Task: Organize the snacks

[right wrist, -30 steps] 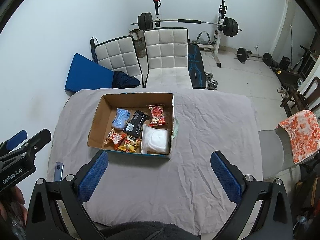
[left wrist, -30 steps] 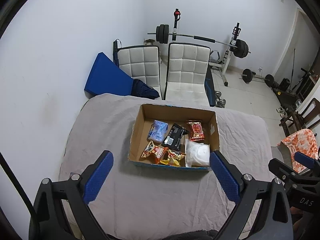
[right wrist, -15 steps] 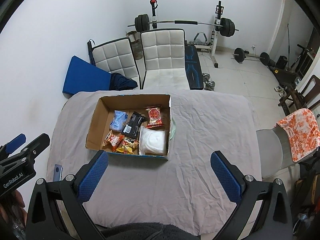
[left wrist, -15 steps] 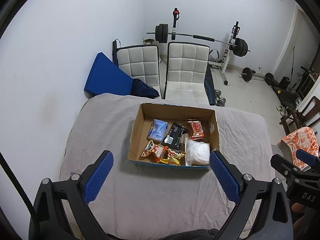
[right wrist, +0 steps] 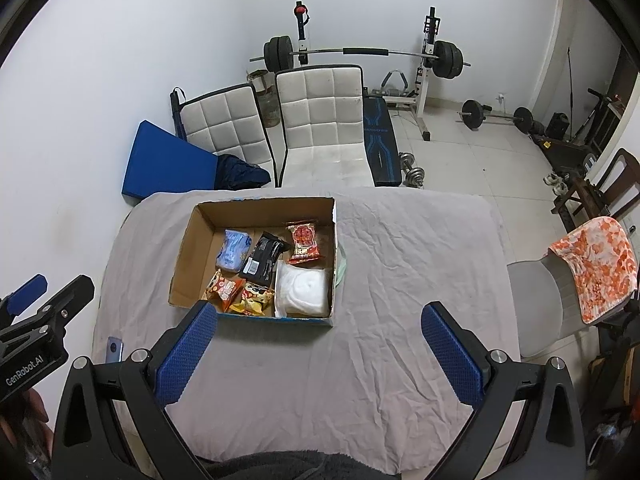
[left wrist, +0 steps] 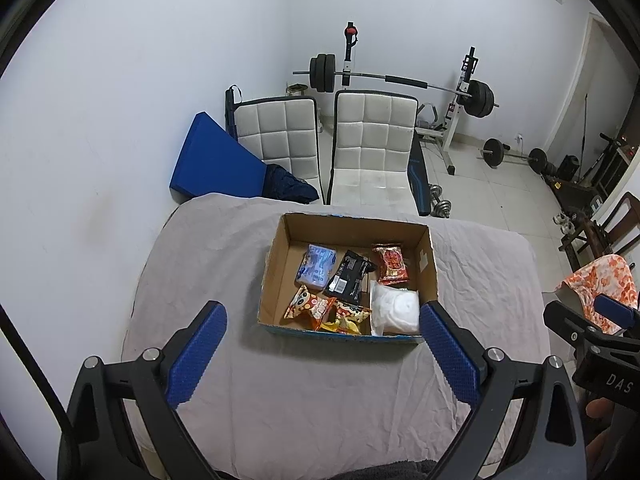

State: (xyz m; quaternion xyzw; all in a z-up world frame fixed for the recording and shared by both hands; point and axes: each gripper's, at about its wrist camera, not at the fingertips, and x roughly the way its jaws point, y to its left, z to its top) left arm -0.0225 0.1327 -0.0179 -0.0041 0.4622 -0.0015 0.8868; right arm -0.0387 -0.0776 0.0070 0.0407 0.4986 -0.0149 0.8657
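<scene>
An open cardboard box [left wrist: 424,256] [right wrist: 188,248] rests on the table under a grey cloth [left wrist: 304,392] [right wrist: 400,280]. Inside lie several snacks: a blue pack [left wrist: 316,266] [right wrist: 234,250], a black pack [left wrist: 348,278] [right wrist: 264,258], a red pack [left wrist: 392,264] [right wrist: 304,242], orange and yellow packs [left wrist: 310,306] [right wrist: 240,294] and a white bag [left wrist: 394,310] [right wrist: 302,294]. My left gripper [left wrist: 320,354] is open, high above the near side of the table, holding nothing. My right gripper [right wrist: 318,356] is open too, to the right of the box, nothing between its fingers.
A thin green item [right wrist: 341,272] leans against the box's right wall. A small blue-grey device [right wrist: 114,349] lies at the table's left edge. Two white chairs [left wrist: 372,152] [right wrist: 320,128] stand behind the table, a grey chair with orange cloth [right wrist: 592,264] at its right.
Both grippers have drawn slightly back and up from the table, so the box looks a little smaller. Both stay open and the snacks have not moved.
</scene>
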